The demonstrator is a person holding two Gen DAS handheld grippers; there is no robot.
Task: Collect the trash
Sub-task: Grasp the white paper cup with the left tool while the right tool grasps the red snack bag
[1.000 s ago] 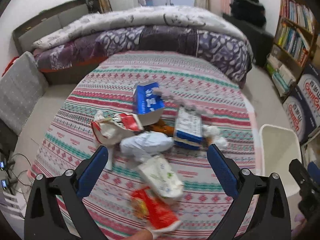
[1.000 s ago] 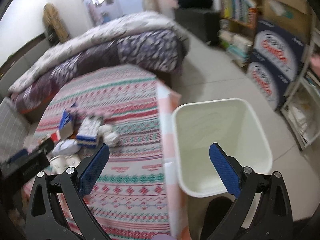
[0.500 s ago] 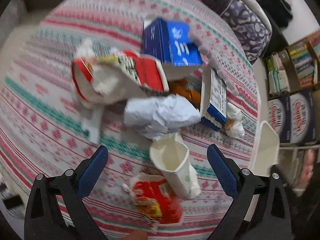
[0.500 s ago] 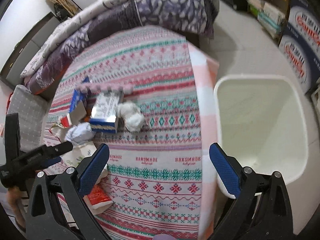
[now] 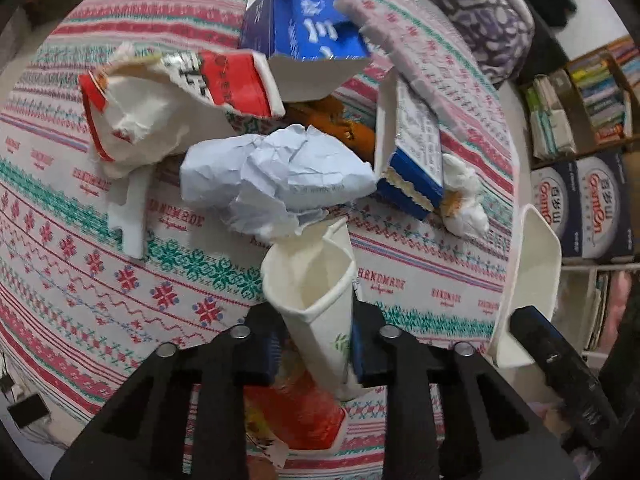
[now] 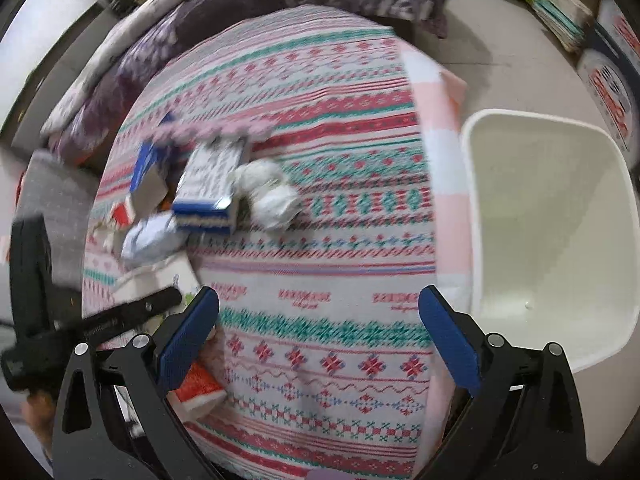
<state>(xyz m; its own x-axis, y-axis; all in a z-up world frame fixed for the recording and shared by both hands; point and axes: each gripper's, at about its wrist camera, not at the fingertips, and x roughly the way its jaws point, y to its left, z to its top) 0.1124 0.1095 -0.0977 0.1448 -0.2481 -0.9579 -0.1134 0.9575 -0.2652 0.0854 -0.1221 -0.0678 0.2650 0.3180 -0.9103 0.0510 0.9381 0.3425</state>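
Two blue pads of the left gripper (image 5: 314,354) pinched a crumpled white paper cup (image 5: 316,292), which lay just in front of the balled paper (image 5: 276,176). Beyond that ball sat what looked like milk cartons (image 5: 304,36). Right gripper (image 6: 318,336) gaped wide beside the white bin (image 6: 552,236).

Paper cup (image 5: 316,300) nearest on the patterned cloth (image 5: 80,248), crumpled paper (image 5: 276,176) just behind it, cartons (image 5: 308,32) beyond, tissue wad (image 5: 464,200) to the right, bin (image 6: 552,232) beside the cloth's right edge
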